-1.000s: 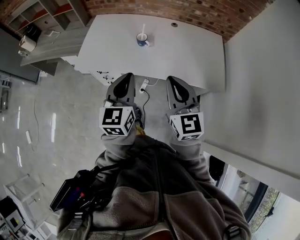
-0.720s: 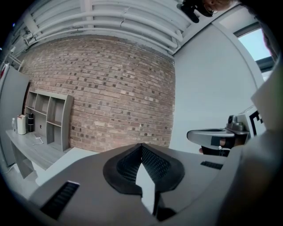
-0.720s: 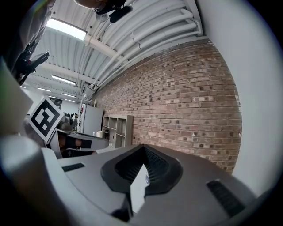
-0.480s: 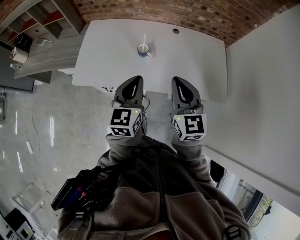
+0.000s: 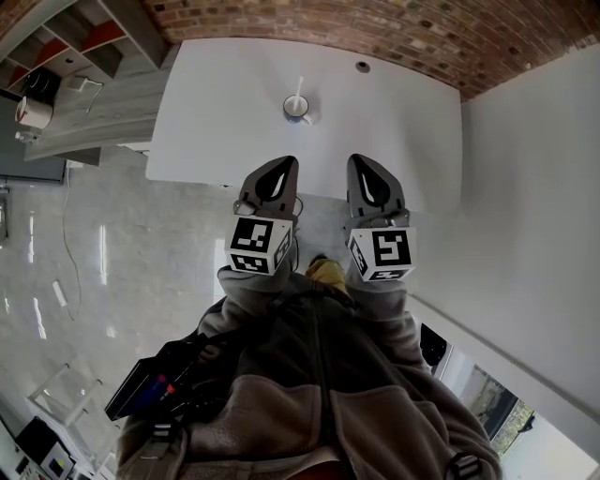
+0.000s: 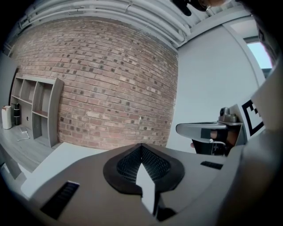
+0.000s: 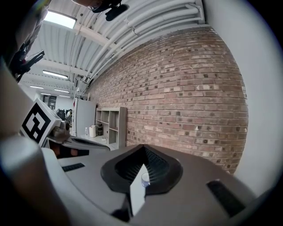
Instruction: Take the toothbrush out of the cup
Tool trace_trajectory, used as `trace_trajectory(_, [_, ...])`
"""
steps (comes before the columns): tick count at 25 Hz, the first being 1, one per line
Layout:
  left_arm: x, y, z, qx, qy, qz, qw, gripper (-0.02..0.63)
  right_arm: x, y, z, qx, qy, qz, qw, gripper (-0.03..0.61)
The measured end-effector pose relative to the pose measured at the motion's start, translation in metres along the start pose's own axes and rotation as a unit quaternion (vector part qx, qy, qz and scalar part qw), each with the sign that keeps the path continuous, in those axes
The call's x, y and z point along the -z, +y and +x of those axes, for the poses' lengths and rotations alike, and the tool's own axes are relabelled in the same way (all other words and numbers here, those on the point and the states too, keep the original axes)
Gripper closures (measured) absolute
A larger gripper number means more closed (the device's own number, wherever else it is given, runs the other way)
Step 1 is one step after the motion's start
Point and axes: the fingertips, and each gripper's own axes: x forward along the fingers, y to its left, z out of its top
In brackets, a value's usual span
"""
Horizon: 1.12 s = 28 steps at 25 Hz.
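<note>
A small blue-and-white cup [image 5: 296, 109] stands on the white table [image 5: 216, 112], toward its far middle. A white toothbrush [image 5: 299, 89] sticks upright out of it. My left gripper [image 5: 284, 164] and right gripper [image 5: 362, 161] hover side by side over the table's near edge, well short of the cup. Both look shut and hold nothing. In the right gripper view, the cup [image 7: 145, 178] shows small through the slit below the right gripper's [image 7: 143, 150] touching tips. The left gripper [image 6: 141, 148] points at the brick wall, with only white table in its slit.
A brick wall [image 5: 375, 28] runs behind the table, and a plain white wall [image 5: 525, 187] stands at the right. Grey shelving [image 5: 56, 47] stands at the far left. The table has a round cable hole [image 5: 362, 67]. Glossy grey floor [image 5: 94, 244] lies to the left.
The person has stepped toward the table, so both grippers now reach its near edge. The cup and toothbrush have not moved on the table. Both grippers stay shut.
</note>
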Motion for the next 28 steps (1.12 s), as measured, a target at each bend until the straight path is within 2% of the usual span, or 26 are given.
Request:
trace_trajectory(4, [0.009, 0.011, 0.018, -0.029, 0.006, -0.004, 0.9996, 0.611, 0.01, -0.018, 0.012, -0.009, 0.002, 0.003, 1.0, 0.578])
trace_trajectory(9, [0.016, 0.017, 0.034, -0.071, 0.015, 0.014, 0.9973, 0.611, 0.038, -0.042, 0.028, -0.013, 0.032, 0.027, 0.999, 0.577])
trace_trajectory(14, [0.025, 0.023, 0.054, -0.08, 0.03, 0.005, 0.9964, 0.611, 0.046, -0.044, 0.049, -0.045, 0.044, 0.036, 0.997, 0.578])
trace_trajectory(19, [0.056, 0.026, 0.078, -0.083, 0.071, -0.006, 0.994, 0.611, 0.069, -0.045, 0.065, -0.077, 0.072, 0.042, 0.994, 0.577])
trace_trajectory(28, [0.098, 0.047, 0.104, -0.104, 0.109, -0.03, 0.9882, 0.611, 0.107, -0.047, 0.091, -0.105, 0.113, 0.051, 0.987, 0.577])
